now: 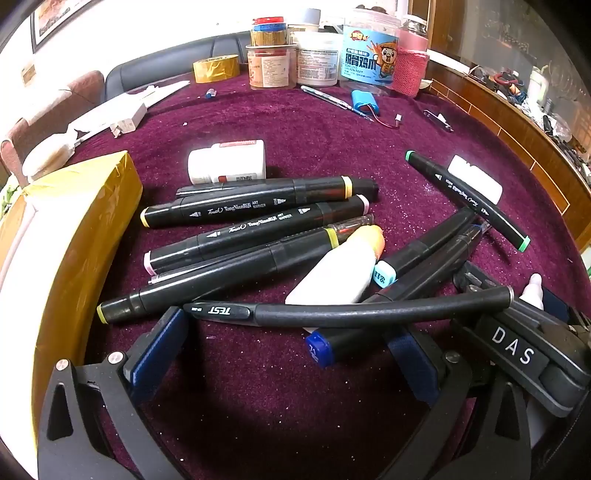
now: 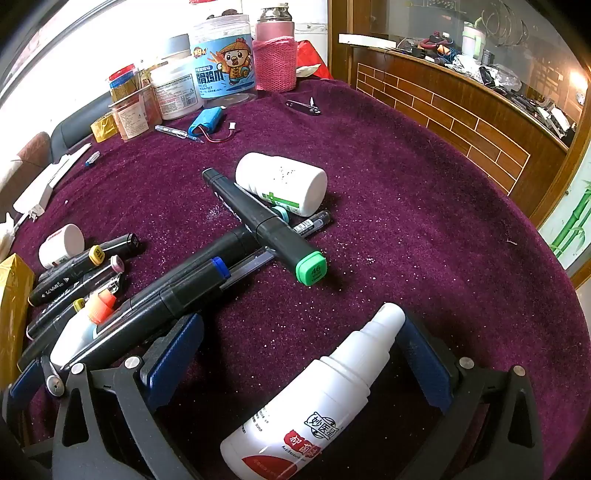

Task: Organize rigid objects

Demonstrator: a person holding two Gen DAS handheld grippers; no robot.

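1. purple cloth [image 1: 295, 122] strewn with markers [image 1: 258, 206] and pens, unsorted.
2. yellow box [image 1: 74, 229] at left, probably the goal.
3. left gripper [image 1: 291, 350] spread wide, empty.
4. right gripper [image 2: 295, 354] wide around white bottle [image 2: 317, 398], unpressed; squeeze next.

A home living room: sofa [image 1: 177, 61], framed picture [image 1: 55, 18], cluttered wooden cabinet [image 2: 461, 107]
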